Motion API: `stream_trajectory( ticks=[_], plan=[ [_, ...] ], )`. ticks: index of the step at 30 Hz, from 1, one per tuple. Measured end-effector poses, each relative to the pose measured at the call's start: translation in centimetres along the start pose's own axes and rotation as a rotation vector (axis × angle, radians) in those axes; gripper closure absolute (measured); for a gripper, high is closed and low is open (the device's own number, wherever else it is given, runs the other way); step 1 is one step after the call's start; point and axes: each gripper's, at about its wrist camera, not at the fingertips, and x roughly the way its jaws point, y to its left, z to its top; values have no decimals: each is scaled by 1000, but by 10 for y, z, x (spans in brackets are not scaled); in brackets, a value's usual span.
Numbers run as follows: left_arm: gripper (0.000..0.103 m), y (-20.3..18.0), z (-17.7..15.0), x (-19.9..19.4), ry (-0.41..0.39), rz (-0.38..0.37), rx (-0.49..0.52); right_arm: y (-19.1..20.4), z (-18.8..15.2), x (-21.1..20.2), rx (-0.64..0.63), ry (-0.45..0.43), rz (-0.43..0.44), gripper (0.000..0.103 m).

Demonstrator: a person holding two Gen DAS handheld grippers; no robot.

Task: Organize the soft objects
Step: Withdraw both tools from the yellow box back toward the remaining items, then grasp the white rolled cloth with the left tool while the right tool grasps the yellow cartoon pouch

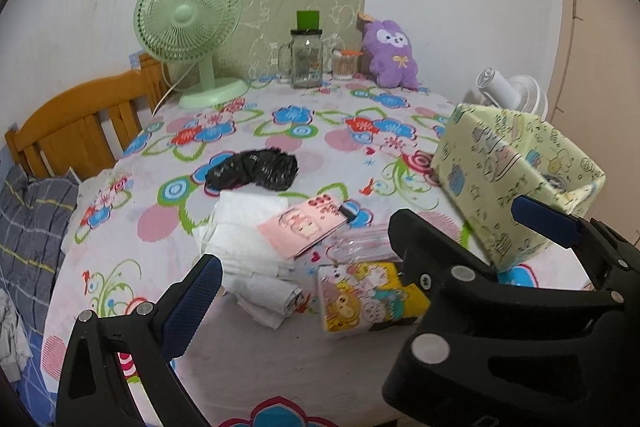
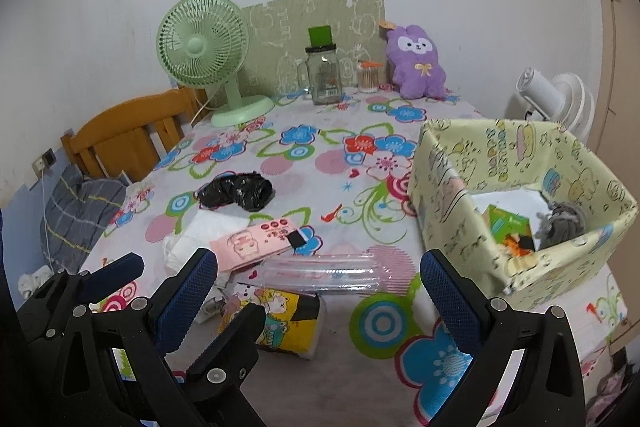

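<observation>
On the flowered tablecloth point(image 2: 360, 147) lie a black plastic bag roll point(image 2: 236, 191), white folded cloths point(image 1: 248, 239), a pink packet point(image 2: 256, 241), a clear plastic pack point(image 2: 320, 273) and a yellow cartoon tissue pack point(image 2: 280, 311). A pale green patterned box point(image 2: 448, 195) at the right holds a grey woolly thing point(image 2: 560, 223) and a green packet. My right gripper point(image 2: 318, 257) is open above the clear pack, holding nothing. My left gripper point(image 1: 320, 263) is open and empty beside it; its right finger is hidden behind the right gripper point(image 1: 476, 227).
A purple plush toy point(image 2: 418, 61), a glass jar point(image 2: 324, 75), a cotton swab pot point(image 2: 368, 79) and a green fan point(image 2: 204, 47) stand along the back wall. A white fan point(image 2: 556, 95) sits behind the box. A wooden headboard point(image 1: 80, 123) and grey pillow point(image 1: 32, 219) are left.
</observation>
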Motion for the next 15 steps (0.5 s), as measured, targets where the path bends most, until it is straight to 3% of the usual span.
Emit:
stream_trajectory(
  ticks=[15],
  plan=[
    [3, 19, -19, 25, 70, 14, -32, 13, -18, 36, -29, 104, 10, 0]
  ],
)
